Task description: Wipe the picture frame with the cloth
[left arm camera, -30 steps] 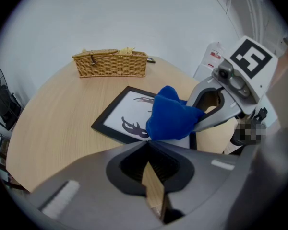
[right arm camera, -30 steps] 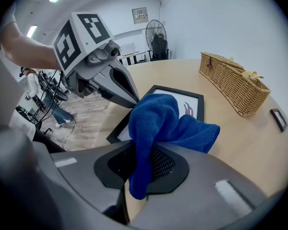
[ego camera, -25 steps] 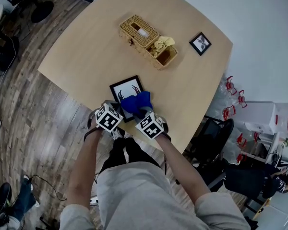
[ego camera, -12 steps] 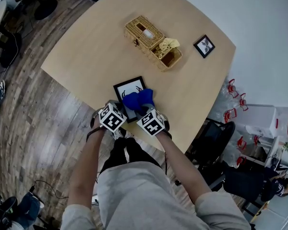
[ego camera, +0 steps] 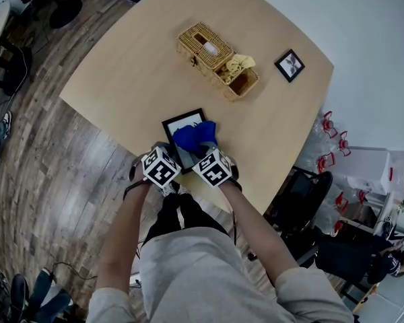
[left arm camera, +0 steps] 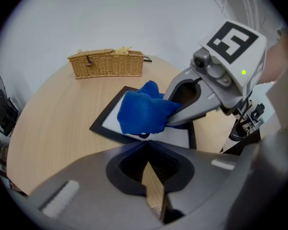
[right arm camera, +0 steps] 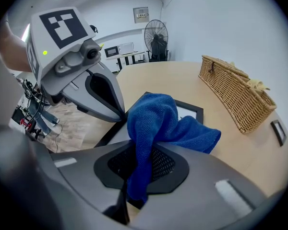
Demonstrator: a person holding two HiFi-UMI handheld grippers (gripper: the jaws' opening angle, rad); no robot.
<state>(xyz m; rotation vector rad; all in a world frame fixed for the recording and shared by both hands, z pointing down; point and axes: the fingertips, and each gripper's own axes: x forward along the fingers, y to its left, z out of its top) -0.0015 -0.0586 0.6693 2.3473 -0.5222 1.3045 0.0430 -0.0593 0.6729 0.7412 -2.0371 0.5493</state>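
With the right tool [ego camera: 203, 155] clenched on the blue cloth [right arm camera: 158, 121] and the left tool [left arm camera: 147, 146] closed empty, a firm swipe could skid the black picture frame [left arm camera: 110, 121] off the wooden surface [ego camera: 135, 73].

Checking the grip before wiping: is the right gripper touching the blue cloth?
Touching. The right gripper view shows the blue cloth running down between the jaws of the right gripper, which are shut on it.

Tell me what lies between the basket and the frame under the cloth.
Nothing; only bare table separates the basket from that frame, as the head view and left gripper view show.
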